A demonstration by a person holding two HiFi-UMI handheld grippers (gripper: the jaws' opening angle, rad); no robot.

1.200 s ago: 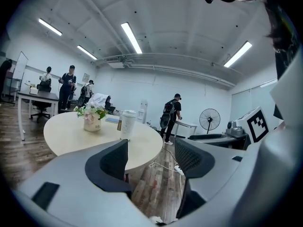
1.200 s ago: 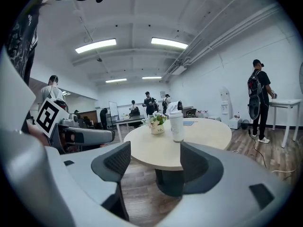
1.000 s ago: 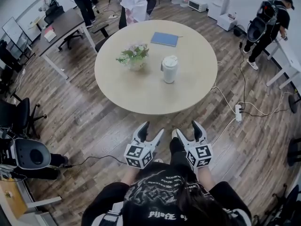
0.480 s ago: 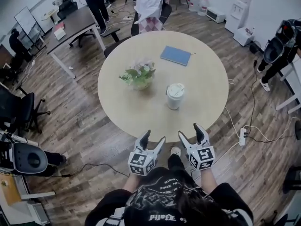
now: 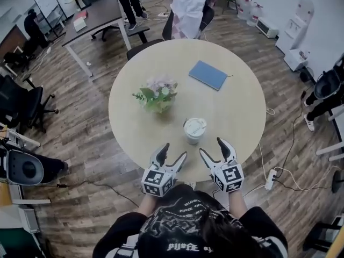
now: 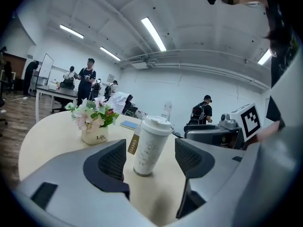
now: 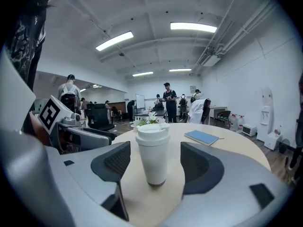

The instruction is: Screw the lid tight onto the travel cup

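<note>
A white travel cup (image 5: 194,130) (image 6: 151,146) (image 7: 152,153) with its lid on top stands upright on the round beige table (image 5: 236,109), near the front edge. My left gripper (image 5: 173,153) hangs open just short of the cup, to its lower left, nothing between its jaws. My right gripper (image 5: 213,147) is open too, to the cup's lower right, empty. In both gripper views the cup shows in the gap beyond the jaws (image 6: 150,162) (image 7: 155,167), apart from them. A brown tag hangs on the cup's side in the left gripper view.
A small flower pot (image 5: 157,95) stands left of and beyond the cup. A blue notebook (image 5: 208,75) lies at the table's far side. Office chairs, desks and several people surround the table; a power strip (image 5: 270,179) and cables lie on the wooden floor at right.
Both grippers have advanced to the table edge, so the cup now stands just ahead of them. The jaws of both remain open as before.
</note>
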